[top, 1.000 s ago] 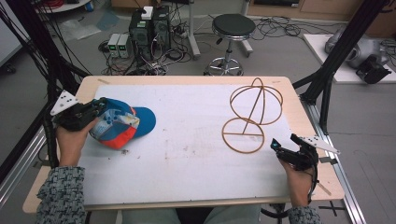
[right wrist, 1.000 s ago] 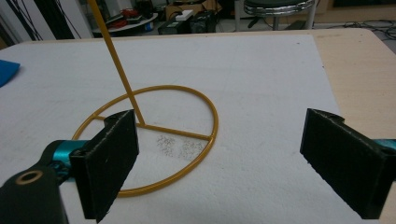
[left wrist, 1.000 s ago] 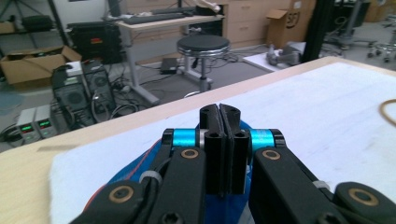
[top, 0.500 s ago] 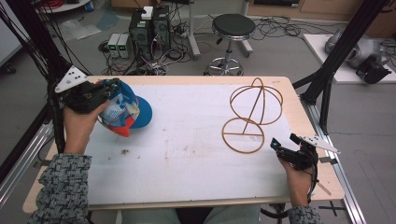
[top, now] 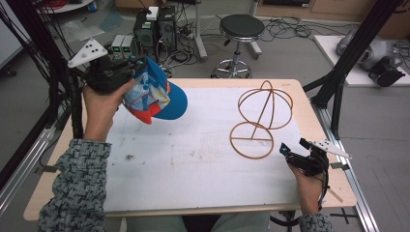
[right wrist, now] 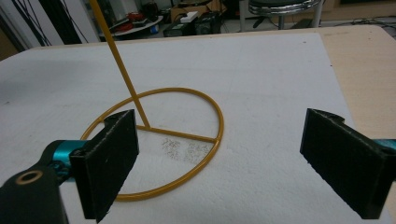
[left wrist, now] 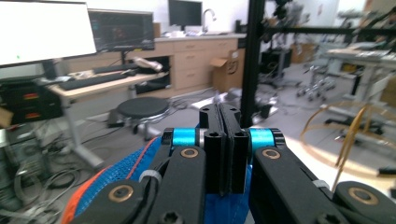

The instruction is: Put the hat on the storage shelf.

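Blue mesh baseball cap with orange trim, clamped by the left gripper at upper left, gold wire hat stand framed between the right gripper's spread jaws.

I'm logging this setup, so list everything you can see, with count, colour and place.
baseball cap: one, blue with orange and white, lifted above the table's far left, clamped in the left tongs
wire hat stand: one, gold, upright on the white mat, right of centre
white mat: one, covers most of the tabletop
table: one, light wood
stool: one, black seat, on the floor beyond the table
computer towers: two, black, floor beyond the far left
left tongs: black, shut on the cap
right tongs: black, open, resting at the near right edge
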Motion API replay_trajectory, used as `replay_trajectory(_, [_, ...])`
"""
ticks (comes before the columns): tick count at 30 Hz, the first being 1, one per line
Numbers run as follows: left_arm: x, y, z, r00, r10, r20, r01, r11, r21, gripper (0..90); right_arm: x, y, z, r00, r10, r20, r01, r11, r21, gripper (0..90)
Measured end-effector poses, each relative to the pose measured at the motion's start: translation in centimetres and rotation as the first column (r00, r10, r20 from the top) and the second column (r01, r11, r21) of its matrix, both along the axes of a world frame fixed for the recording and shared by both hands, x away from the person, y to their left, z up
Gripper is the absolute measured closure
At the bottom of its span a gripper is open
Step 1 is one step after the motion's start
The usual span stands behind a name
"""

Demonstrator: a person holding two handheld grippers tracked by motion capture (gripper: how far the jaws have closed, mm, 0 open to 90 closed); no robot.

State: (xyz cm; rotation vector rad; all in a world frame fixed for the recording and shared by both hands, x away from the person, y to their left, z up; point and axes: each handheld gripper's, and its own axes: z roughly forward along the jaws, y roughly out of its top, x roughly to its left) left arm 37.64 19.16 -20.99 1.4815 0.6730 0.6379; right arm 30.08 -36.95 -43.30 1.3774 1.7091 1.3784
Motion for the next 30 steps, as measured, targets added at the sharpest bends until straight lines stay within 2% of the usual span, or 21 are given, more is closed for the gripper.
replay_trajectory(4, [0.9,-1.5,0.9,0.9991,-0.043,0.005,0.043,0.9981,-0.045,88.2,0.0,0.0,0.0,1.0,0.003,0.0,-0.003,1.0,0.001,10.6])
replay_trajectory(8, [1.7,-3.1,2.0,0.9973,-0.071,0.016,0.072,0.9954,-0.063,88.2,0.0,0.1,-0.1,1.0,0.007,-0.004,-0.007,1.0,-0.003,10.6])
replay_trajectory(16, [2.6,-7.0,4.5,0.9908,-0.127,0.048,0.13,0.9896,-0.062,88.2,0.0,0.1,-0.2,0.9996,0.022,-0.018,-0.022,0.9996,-0.019,10.6])
replay_trajectory(17, [2.7,-7.7,5.0,0.9896,-0.133,0.056,0.135,0.9896,-0.05,88.2,0.0,0.0,-0.3,0.9994,0.025,-0.024,-0.026,0.9994,-0.025,10.5])
replay_trajectory(23, [2.8,-10.6,7.5,0.9781,-0.177,0.109,0.184,0.9818,-0.049,88.2,-0.1,0.2,-0.3,0.9989,0.04,-0.024,-0.041,0.9982,-0.043,10.6])
replay_trajectory(30, [2.9,-14.0,9.8,0.963,-0.231,0.139,0.24,0.9689,-0.058,88.2,0.0,0.3,-0.3,0.9984,0.049,-0.027,-0.05,0.9977,-0.045,10.6])
